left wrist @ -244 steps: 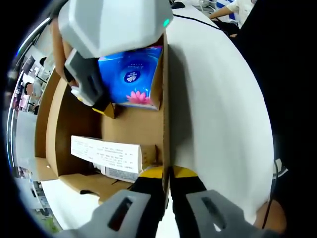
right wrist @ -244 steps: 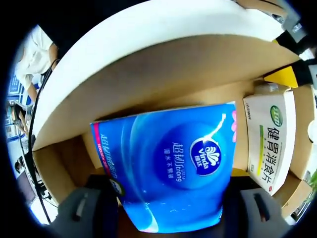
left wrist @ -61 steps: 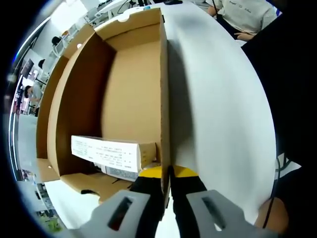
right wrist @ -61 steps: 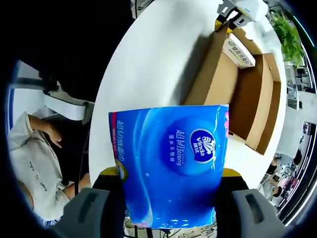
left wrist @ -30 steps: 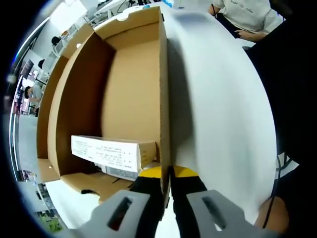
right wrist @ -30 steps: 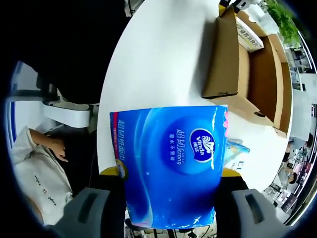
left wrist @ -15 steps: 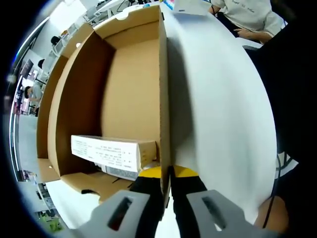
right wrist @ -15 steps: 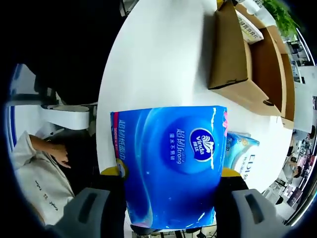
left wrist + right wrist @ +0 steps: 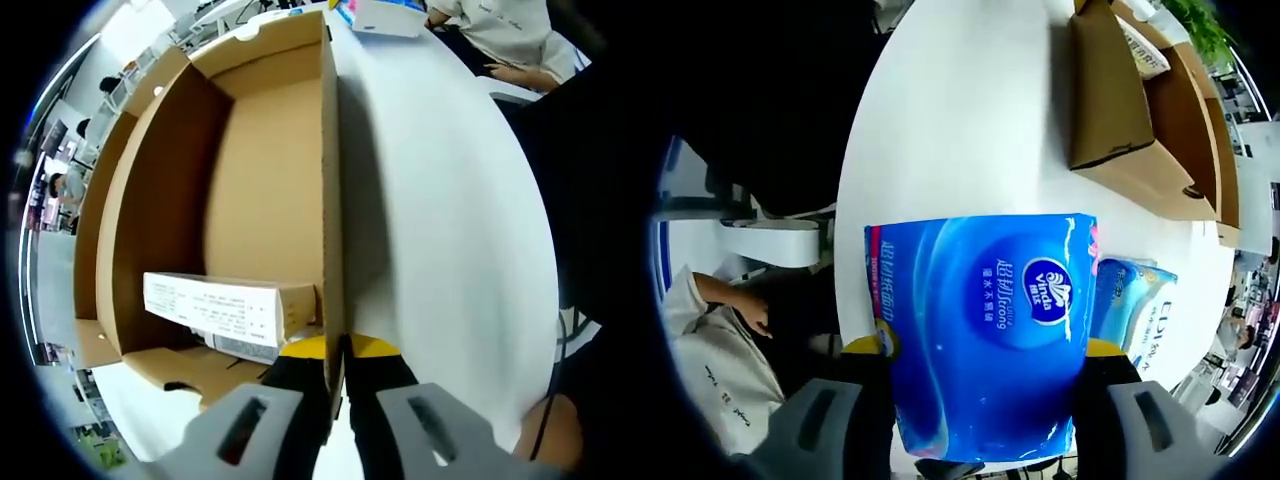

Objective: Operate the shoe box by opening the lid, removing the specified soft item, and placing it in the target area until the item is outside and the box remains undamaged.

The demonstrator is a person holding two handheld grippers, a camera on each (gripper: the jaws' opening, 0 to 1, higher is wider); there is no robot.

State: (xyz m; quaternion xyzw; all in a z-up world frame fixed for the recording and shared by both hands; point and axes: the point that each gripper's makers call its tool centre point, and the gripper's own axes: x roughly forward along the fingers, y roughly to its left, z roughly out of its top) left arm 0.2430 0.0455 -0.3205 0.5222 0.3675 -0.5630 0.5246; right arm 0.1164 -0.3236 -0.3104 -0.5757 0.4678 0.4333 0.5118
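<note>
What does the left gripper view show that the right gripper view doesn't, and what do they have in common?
Left gripper view: the left gripper is clamped on the side wall of the cardboard shoe box, and the box's inside lies open to view.

Right gripper view: the right gripper holds the blue tissue pack above the white table, with a light blue packet lying on the table beside it.

Both: the shoe box, the white table, and the white printed carton in the box.

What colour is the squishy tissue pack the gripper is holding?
The soft tissue pack is bright blue with a white logo, seen best in the right gripper view.
</note>
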